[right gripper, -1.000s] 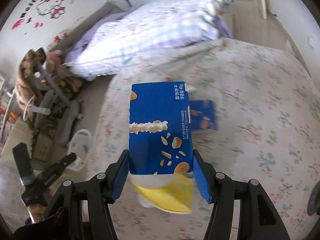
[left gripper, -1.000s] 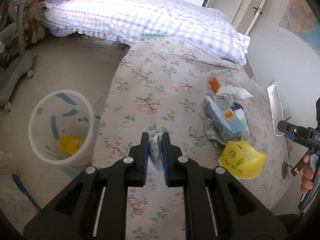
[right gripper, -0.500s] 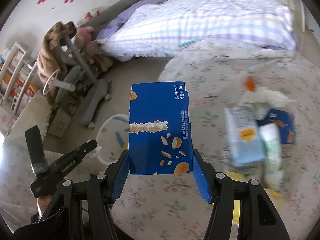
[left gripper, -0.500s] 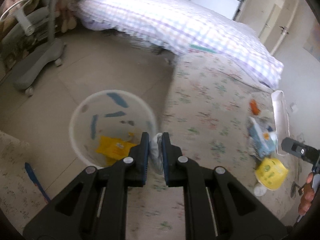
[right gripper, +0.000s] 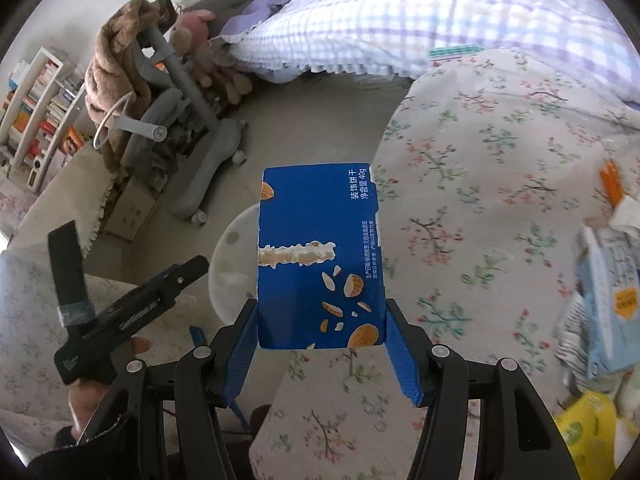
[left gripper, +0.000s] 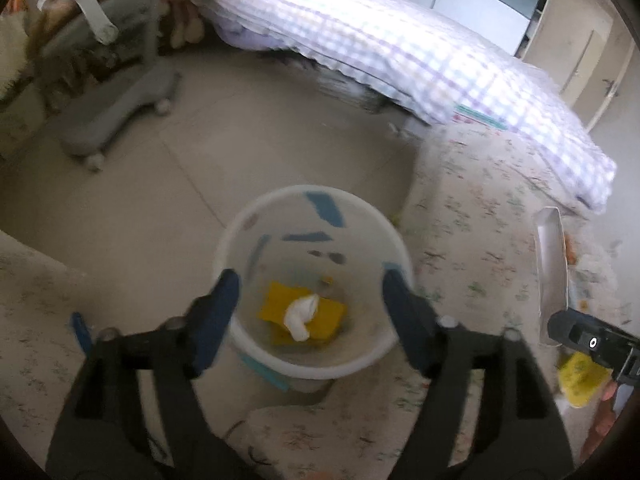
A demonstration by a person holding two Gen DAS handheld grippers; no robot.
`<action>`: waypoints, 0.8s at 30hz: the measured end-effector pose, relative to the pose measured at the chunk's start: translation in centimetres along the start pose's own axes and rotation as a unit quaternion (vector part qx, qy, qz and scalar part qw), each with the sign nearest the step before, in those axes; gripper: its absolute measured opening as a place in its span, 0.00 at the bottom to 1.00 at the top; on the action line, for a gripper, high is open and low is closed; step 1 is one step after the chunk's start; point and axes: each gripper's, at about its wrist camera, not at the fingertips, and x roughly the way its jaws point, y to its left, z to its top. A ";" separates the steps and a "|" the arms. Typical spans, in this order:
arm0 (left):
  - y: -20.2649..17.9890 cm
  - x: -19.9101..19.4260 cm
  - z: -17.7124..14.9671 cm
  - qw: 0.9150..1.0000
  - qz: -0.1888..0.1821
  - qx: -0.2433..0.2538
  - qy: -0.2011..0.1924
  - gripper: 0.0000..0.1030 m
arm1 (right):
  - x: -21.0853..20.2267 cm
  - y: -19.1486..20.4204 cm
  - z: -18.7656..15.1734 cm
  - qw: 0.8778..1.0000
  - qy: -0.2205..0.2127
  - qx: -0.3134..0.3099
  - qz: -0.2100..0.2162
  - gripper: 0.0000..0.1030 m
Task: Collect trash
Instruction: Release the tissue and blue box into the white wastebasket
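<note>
With left tool (left gripper: 310,304) over the white bin (left gripper: 256,356), jaws opening, nothing between them: white tissue wad (left gripper: 301,314) already lies inside on a yellow wrapper (left gripper: 276,308), clear of both pads. Drop looks done for this side; best to lift straight up, avoid clipping the rim. Right tool (right gripper: 322,354) clamps blue biscuit box (right gripper: 318,256) by its lower end, box standing upright past the fingers (right gripper: 402,364). In right wrist view, bin (right gripper: 232,248) sits just behind the box on the floor, partly hidden. Probably next: carry box over the opening, centre it before letting go, since box looks long against the bin mouth and could catch the rim or tip out. Wait for left tool (right gripper: 128,312) to clear first, tools near each other. Farther out on floral bed cover (right gripper: 480,152): more trash still to collect, light blue carton (right gripper: 608,300), yellow packet (right gripper: 588,428), orange scrap (right gripper: 612,180). Checked quilt (right gripper: 460,20) beyond, not trash.
</note>
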 end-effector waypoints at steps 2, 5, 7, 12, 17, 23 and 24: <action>0.6 -0.3 -0.3 1.000 0.018 -0.002 0.003 0.82 | 0.9 0.4 0.2 1.000 0.005 -0.001 0.002 0.59; 2.0 -0.7 -0.7 0.999 0.039 -0.016 0.006 0.86 | 2.6 1.5 0.4 1.000 0.013 -0.009 0.003 0.59; 2.8 -0.8 -1.0 0.998 0.052 -0.016 0.006 0.89 | 3.6 2.0 0.4 1.000 0.021 -0.015 0.006 0.59; 5.5 -1.5 -1.5 0.995 0.088 -0.035 0.008 0.93 | 6.5 3.5 0.1 0.999 0.037 -0.028 -0.001 0.59; 6.9 -1.9 -1.8 0.994 0.094 -0.045 0.012 0.94 | 8.1 4.4 0.3 0.999 0.035 -0.033 0.011 0.61; 7.2 -2.3 -2.2 0.995 0.086 -0.044 0.011 0.97 | 8.1 4.7 0.9 0.999 0.006 -0.022 0.040 0.81; 7.2 -2.5 -2.3 0.995 0.085 -0.044 0.007 0.97 | 7.7 4.8 0.9 0.999 -0.002 -0.028 0.031 0.81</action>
